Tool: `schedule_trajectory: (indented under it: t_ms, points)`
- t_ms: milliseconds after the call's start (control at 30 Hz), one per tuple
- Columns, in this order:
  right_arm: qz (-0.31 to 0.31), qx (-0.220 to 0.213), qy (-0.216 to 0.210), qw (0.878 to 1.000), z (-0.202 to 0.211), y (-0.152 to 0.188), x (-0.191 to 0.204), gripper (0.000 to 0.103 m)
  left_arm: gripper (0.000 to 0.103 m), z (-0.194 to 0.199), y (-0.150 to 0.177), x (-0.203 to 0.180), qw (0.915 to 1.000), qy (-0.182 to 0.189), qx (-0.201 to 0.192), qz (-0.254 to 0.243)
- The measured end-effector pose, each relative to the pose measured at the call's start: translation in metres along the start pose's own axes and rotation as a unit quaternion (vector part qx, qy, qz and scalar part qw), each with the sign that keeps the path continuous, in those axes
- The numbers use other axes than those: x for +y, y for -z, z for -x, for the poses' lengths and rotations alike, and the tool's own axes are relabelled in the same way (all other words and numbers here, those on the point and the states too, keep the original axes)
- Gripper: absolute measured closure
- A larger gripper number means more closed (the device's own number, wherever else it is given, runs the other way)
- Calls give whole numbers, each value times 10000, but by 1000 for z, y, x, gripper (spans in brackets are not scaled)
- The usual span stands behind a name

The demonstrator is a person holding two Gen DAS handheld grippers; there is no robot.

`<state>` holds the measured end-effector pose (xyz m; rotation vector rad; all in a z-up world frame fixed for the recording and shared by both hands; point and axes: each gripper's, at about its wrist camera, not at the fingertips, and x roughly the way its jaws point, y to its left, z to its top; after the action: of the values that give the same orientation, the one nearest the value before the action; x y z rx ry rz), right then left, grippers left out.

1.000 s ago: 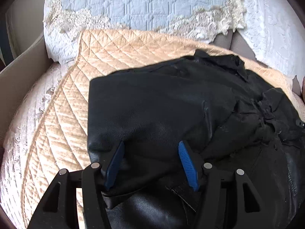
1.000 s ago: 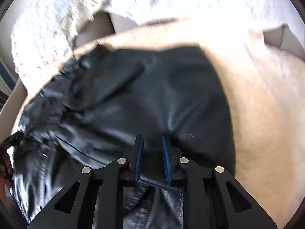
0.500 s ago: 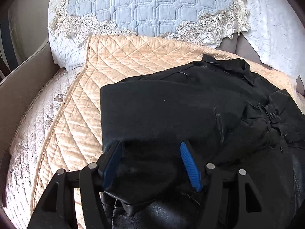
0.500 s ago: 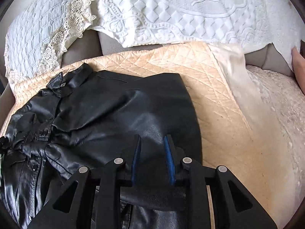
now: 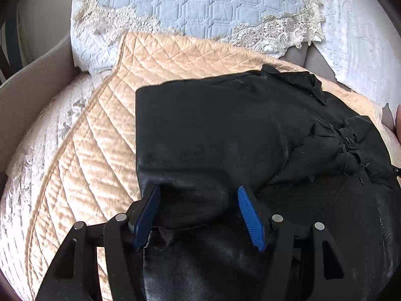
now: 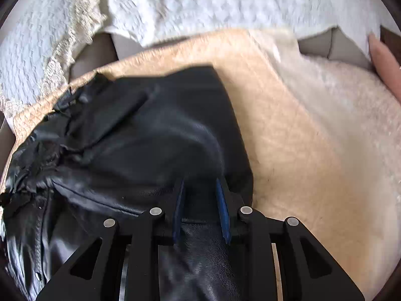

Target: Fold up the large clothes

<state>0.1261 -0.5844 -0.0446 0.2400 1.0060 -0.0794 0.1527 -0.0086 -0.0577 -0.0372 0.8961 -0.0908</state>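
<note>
On a quilted peach sofa cover (image 5: 105, 135), a black leather jacket (image 5: 225, 130) lies partly folded under two claws

At left, the left claw (image 5: 199, 213) stands wide around a bunched hem, its pads apparently not pressing; at right, the right claw (image 6: 201, 209) pinches a narrow fold. If only one side holds, the slick leather may slip and the fold skew. The left view shows the blue quilted cushion (image 5: 200, 5); only the blurred right view shows the zip front (image 6: 40, 228) and a finger (image 6: 383, 62) at the edge
</note>
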Motion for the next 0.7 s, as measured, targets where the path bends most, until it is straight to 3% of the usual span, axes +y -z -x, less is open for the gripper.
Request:
schedule_trajectory:
  t_ms: [133,200,267,300,500,700]
  points:
    - [-130,-371,-121,9992,36,1,3,77,37,39,6,-7,9991,198,-334,178]
    - [-40,-518,-262,9983,59,12,11,71,37,59,19,-14,9988,247,-386,190]
    - [59,-649,-476,9967,77,26,21,58,37,79,35,-28,9983,309,-482,55]
    - [79,-693,-614,9957,88,36,26,58,37,88,44,-35,9982,324,-495,-19]
    - [191,-617,-997,9929,123,95,49,57,37,125,85,-55,9975,419,-487,-292]
    - [357,-497,-844,9946,140,131,59,55,37,143,105,-70,9975,398,-399,-430]
